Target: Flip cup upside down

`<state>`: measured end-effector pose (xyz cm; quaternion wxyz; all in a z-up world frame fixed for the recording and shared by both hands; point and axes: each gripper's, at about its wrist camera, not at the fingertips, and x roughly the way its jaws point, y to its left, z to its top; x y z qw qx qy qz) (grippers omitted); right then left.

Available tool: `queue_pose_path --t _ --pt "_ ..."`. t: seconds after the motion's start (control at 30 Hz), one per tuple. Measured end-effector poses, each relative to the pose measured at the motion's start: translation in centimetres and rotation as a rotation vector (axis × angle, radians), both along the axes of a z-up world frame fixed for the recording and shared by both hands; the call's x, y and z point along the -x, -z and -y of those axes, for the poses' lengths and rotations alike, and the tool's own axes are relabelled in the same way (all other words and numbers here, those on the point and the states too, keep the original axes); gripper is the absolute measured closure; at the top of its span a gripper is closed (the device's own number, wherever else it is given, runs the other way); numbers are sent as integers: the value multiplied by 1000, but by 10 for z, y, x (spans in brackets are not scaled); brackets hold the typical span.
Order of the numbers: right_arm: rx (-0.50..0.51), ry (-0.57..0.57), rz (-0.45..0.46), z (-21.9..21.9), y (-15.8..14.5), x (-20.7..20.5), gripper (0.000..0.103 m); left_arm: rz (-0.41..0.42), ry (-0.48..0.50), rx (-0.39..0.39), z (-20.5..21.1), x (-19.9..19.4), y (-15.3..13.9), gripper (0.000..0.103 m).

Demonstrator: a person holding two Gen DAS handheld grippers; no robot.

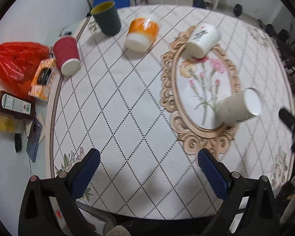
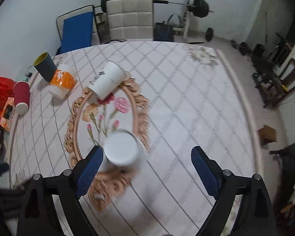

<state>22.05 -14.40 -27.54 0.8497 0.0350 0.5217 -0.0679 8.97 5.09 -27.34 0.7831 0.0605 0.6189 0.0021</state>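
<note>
Cup (image 2: 121, 151) upside down — beside right hand-held gripper (image 2: 147, 155)

The cup (image 2: 122, 150) is a plain off-white paper cup with faint specks on its side. It stands upside down on the surface (image 1: 127, 108), its closed white base facing up and its mouth down. It sits on the lower right part of the ornate oval frame printed on the cloth, just beside the flower stems. In the left wrist view the same cup (image 1: 239, 106) appears at the right of the oval. Its outline is blurred in the right wrist view.
</note>
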Motion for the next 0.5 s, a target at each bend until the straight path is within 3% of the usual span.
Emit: queue_pose_path --t 0.2,0.5 --pt "5 33 -34 11 -26 61 7 64 61 15 17 34 -39 1" --pt "-2 45 55 22 -95 127 7 174 88 48 39 88 -109 1"
